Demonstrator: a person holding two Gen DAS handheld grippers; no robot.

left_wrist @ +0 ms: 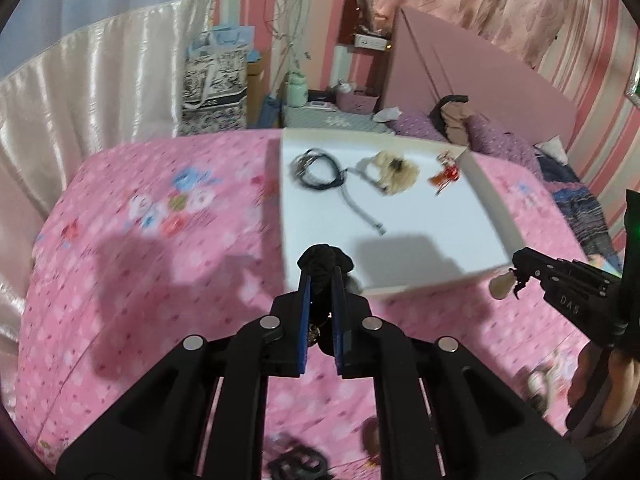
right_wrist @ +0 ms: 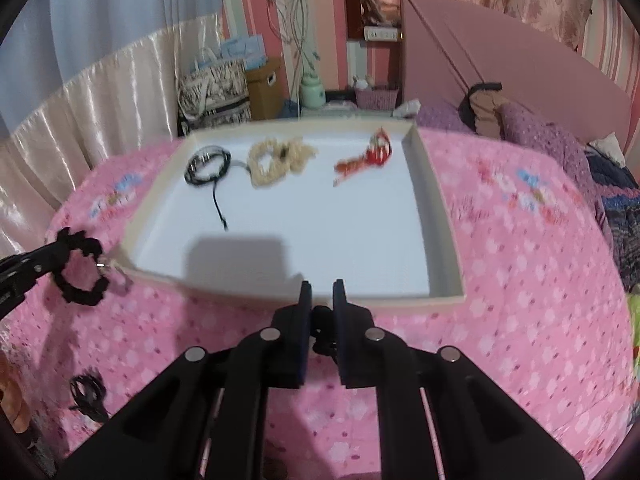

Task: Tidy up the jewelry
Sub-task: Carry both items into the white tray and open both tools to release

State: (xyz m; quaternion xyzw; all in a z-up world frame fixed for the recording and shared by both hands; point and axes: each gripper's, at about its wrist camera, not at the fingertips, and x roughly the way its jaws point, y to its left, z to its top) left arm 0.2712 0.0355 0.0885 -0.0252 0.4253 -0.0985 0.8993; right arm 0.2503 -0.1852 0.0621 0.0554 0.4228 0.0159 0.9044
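Left tongs clench a black scrunchie; right tongs grasp a dark trinket (blurred).

Tray on bedspread; in tray, far end: cord bracelet left, bead strand middle, tassel piece right.

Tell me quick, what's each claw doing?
Left claw: closed on a black scrunchie.
Right claw: closed on a small dark piece with a pale charm dangling; exactly what it is cannot be told.
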